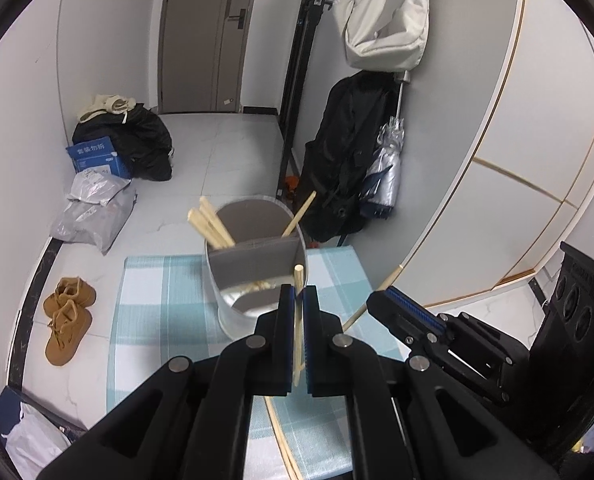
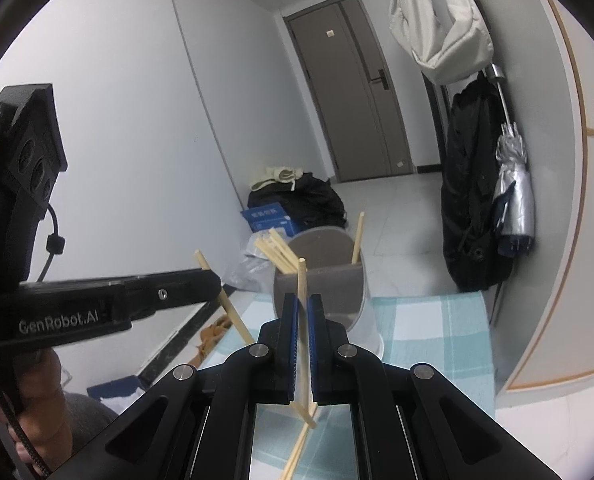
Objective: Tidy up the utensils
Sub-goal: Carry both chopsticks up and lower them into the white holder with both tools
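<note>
In the left wrist view my left gripper [image 1: 297, 292] is shut on a pale wooden chopstick [image 1: 298, 274] that stands nearly upright between the pads. Just past it is a grey round utensil holder [image 1: 227, 304] with a divider. Its far compartment holds several chopsticks [image 1: 213, 224]. To the right, my right gripper [image 1: 381, 300] is shut on another chopstick [image 1: 393, 276]. In the right wrist view the right gripper [image 2: 303, 300] pinches its chopstick [image 2: 301, 276] in front of the holder [image 2: 371, 328]. The left gripper [image 2: 213, 280] grips a slanted stick [image 2: 233, 312].
The holder stands on a blue-and-white checked cloth [image 1: 157, 300]. Loose chopsticks [image 2: 297, 448] lie on it near me. Brown shoes [image 1: 67, 316] and bags [image 1: 97, 208] sit on the floor at left. A black coat and an umbrella [image 1: 385, 160] hang at right.
</note>
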Tool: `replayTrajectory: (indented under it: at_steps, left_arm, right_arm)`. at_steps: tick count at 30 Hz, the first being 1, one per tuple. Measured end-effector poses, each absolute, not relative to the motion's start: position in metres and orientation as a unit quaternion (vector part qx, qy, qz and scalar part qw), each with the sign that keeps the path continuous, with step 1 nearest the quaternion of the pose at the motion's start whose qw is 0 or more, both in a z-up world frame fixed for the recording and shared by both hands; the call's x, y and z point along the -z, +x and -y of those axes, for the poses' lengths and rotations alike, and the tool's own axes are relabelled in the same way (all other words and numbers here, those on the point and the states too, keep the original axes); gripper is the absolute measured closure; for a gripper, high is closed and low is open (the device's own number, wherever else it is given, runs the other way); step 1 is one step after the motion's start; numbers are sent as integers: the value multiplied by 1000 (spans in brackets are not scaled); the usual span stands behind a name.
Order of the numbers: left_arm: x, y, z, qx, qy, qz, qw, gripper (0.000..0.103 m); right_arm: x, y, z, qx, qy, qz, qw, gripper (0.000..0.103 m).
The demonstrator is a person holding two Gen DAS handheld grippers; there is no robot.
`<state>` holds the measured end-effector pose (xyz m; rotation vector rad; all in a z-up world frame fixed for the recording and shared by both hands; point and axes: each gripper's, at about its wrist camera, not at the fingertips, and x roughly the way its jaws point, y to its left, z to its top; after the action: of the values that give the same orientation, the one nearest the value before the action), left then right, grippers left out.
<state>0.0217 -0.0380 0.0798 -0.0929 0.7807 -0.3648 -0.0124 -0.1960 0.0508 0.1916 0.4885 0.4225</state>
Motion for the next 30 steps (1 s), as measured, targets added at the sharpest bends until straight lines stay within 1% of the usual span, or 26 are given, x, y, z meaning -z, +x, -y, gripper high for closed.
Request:
replayTrajectory:
  at_steps: [8,17,23,30]
  left_arm:
    - [-116,44,33,184,-62,-360,912,103]
    - [-155,78,31,182,-67,-333,923,103]
    - [-161,103,24,174,-70,-324,927,103]
    - [-141,132,13,158,-64,-340,925,103]
  right_arm:
    - [-91,7,202,-209,92,-228,947,99]
    - [-145,52,195,-210,75,-205,953,99]
    - [-161,91,187,-210,70,-206,953,99]
    - [-149,132,174,-205,40,-220,953,99]
